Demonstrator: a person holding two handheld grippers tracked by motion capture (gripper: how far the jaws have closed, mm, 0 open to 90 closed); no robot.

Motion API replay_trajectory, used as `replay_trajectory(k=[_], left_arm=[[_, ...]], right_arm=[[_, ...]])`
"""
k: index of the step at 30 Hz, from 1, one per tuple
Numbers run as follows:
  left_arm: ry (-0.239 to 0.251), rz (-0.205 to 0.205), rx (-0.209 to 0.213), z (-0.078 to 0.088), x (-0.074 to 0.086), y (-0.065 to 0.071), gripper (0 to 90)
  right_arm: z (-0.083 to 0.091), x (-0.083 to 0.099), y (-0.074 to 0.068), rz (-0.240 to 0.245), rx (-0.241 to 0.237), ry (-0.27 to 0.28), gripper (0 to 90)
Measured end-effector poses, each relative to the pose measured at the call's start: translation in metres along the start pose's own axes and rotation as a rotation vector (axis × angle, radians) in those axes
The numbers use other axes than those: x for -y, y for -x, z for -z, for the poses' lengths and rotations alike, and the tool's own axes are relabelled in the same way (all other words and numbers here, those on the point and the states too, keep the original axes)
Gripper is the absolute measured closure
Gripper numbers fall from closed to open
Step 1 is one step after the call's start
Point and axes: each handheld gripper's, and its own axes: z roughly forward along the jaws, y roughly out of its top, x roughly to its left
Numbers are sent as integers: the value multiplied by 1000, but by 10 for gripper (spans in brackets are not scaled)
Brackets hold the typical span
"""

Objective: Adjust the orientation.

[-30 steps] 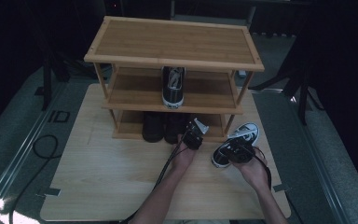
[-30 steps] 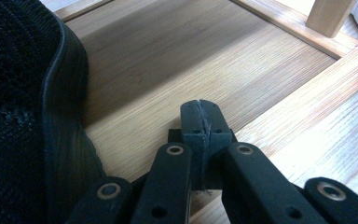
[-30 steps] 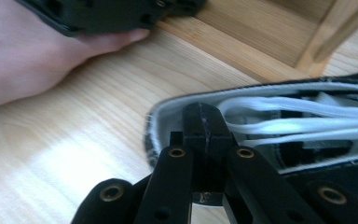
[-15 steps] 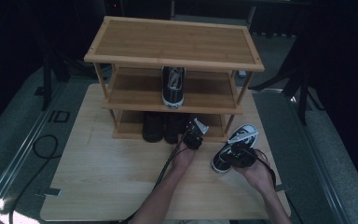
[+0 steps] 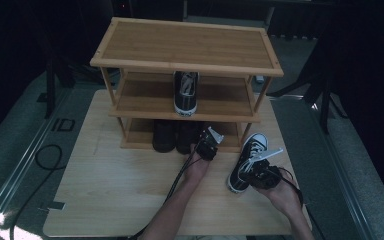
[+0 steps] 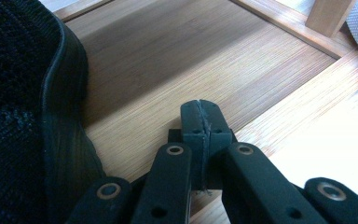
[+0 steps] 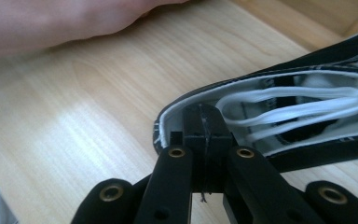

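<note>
Right gripper (image 5: 260, 170) clamped on sneaker (image 5: 247, 160) collar, on the table (image 5: 105, 190) right of rack (image 5: 185, 65) | left gripper (image 5: 206, 146) closed, empty, at bottom shelf | risk: thin rim grip may slip, dropping the sneaker.

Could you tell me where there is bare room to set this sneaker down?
The rack's top shelf is bare, and the middle shelf is open either side of the upright sneaker. The board's left front is free. The bottom shelf by the black shoes is crowded.
</note>
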Motion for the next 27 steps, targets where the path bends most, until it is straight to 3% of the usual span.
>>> replay_trajectory(k=[2,4,9,11,12,14,17,19,27], left_arm=[[0,1,0,0,0,0,900],[0,1,1,0,0,0,900],[0,2,1,0,0,0,900],[0,1,1,0,0,0,900],[0,1,2,0,0,0,900],[0,2,1,0,0,0,900],[0,2,2,0,0,0,900],[0,2,2,0,0,0,900],[1,1,3,0,0,0,900]], right_arm=[[2,1,-1,-11,19,13,900],[3,1,-1,-20,74,24,867],[12,1,11,-124,185,116,766],[13,0,13,-137,199,130,760],[16,0,14,-153,244,160,718],[17,-1,16,-164,284,172,689],[16,-1,18,-181,299,180,683],[16,-1,20,-203,342,185,647],[7,5,26,-246,360,152,626]])
